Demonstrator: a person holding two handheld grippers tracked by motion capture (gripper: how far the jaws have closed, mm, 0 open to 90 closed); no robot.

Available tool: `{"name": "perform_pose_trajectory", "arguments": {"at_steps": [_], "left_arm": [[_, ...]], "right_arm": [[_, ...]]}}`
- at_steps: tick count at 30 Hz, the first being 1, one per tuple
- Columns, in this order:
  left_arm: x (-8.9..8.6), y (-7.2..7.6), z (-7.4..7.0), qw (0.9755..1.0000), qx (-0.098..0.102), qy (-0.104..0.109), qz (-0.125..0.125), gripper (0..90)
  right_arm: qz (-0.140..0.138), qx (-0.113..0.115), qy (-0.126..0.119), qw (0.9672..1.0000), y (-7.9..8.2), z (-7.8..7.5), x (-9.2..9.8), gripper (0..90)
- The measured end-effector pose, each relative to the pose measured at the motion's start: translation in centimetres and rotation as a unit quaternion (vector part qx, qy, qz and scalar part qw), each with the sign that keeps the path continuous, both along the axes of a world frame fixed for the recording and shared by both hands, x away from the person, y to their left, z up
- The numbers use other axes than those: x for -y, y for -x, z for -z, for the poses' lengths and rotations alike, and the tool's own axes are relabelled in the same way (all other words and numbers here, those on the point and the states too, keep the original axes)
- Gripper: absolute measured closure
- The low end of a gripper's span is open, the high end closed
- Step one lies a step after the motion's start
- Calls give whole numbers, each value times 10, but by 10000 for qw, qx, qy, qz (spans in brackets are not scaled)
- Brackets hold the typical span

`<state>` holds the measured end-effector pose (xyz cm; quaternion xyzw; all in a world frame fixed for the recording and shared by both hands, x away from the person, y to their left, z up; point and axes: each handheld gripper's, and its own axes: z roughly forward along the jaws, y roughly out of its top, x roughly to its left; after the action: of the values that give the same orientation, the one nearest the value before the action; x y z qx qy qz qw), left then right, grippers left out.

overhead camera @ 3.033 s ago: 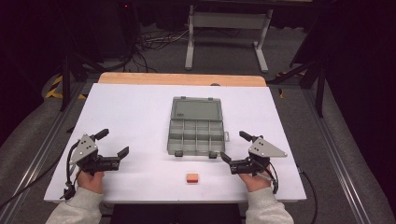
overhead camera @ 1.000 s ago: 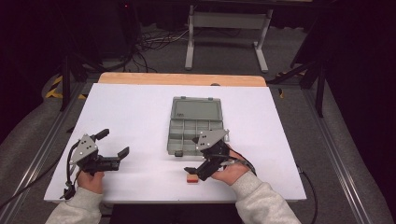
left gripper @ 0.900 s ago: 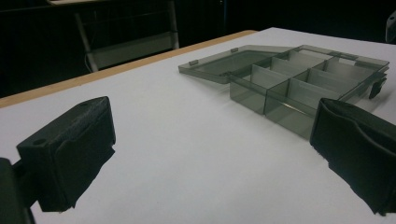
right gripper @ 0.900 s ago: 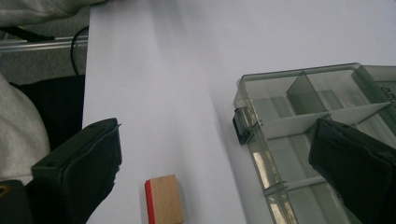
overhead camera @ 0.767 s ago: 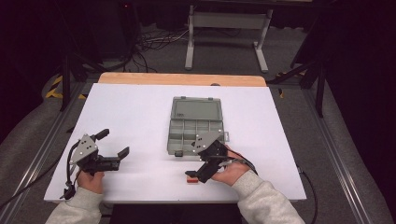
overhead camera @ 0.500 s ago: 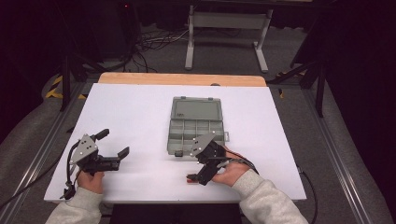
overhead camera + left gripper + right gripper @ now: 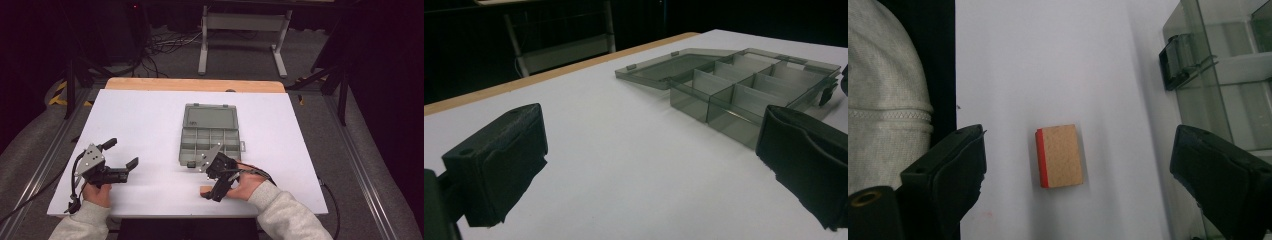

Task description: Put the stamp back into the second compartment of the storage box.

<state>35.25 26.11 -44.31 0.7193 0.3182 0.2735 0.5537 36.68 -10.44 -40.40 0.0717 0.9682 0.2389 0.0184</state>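
A small tan block with a red edge [image 7: 1060, 156] lies flat on the white table, near its front edge [image 7: 204, 190]. My right gripper [image 7: 211, 188] points down over it. Its jaws [image 7: 1081, 200] stand wide on either side of the block and touch nothing. They have just been closing a little, with the block between them. A grey see-through organizer box [image 7: 209, 135] lies open just behind, its lid flat on the far side. My left gripper [image 7: 121, 153] rests open and empty at the front left, aimed toward the box [image 7: 744, 95].
The box's dark latch [image 7: 1178, 62] sits close to the right gripper's far jaw. A wooden strip [image 7: 195, 85] borders the table's far edge. Dark floor, cables and a metal stand lie beyond. A grey sleeve [image 7: 888, 100] shows by the near jaw.
The right hand came in from the table's right side to the front centre and tipped down over the block. The left hand has not moved.
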Motion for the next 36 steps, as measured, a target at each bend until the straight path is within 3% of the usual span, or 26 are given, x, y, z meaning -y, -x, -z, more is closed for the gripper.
{"name": "perform_pose_trajectory", "arguments": {"at_steps": [18,31,36], "left_arm": [[0,0,0,10000,1,-6,-2,10],[0,0,0,10000,-15,4,-8,9],[0,0,0,10000,-3,17,-7,10]], "right_arm": [[-57,-239,565,9981,-1,14,-9,151],[-290,-266,904,9951,-3,21,-15,455],[-411,-303,956,9941,-5,22,-15,640]]}}
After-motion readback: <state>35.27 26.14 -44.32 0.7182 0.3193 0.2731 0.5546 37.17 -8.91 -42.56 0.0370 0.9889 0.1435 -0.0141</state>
